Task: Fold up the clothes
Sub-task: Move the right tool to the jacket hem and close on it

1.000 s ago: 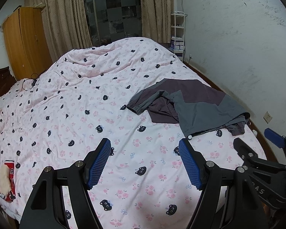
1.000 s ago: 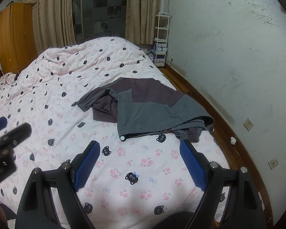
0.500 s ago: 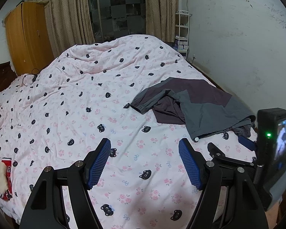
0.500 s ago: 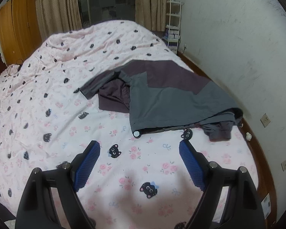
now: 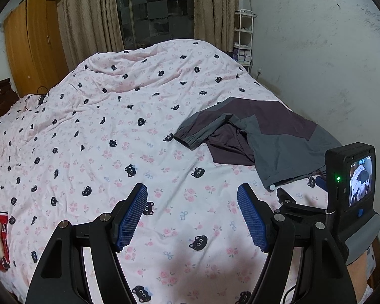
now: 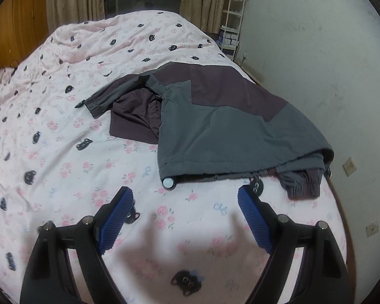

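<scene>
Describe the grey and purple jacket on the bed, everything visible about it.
The jacket is a thin, slightly shiny woven garment in grey and dark purple blocks. It lies crumpled, not yet folded, near the bed's wall-side edge on the pink cat-print duvet. One sleeve with an elastic cuff reaches leftward; another gathered cuff pokes out under the hem. A white toggle sits at the hem corner. Neither gripper touches it.

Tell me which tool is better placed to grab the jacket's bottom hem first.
Right. The right tool sits open just short of the jacket hem, while the left tool faces bare quilt.
</scene>
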